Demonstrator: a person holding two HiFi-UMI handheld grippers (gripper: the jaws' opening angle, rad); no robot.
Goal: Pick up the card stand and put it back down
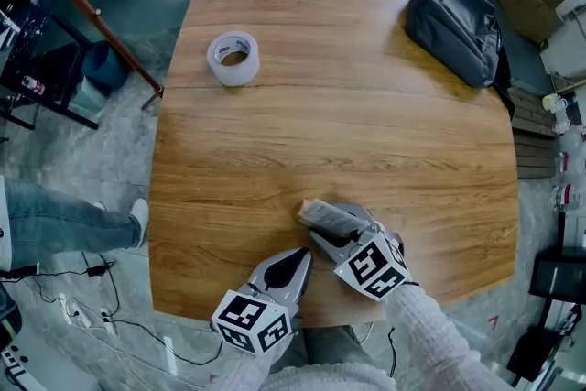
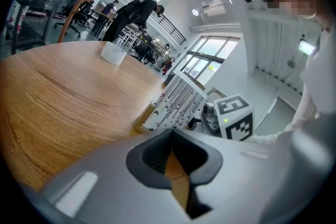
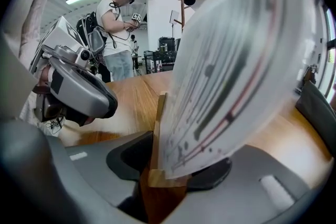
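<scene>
Right gripper [image 3: 181,168], jaws part-open, astride card stand [image 3: 236,71] base on table [image 3: 126,105]

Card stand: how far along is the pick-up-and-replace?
Done: the right gripper is at the card stand, with its jaws either side of the wooden base. In hand: the grasp. The pads don't visibly clamp yet, and the stand looks to be resting on the table. To do: lift it, then set it back down. The left gripper is shut, empty and idle beside it.
</scene>
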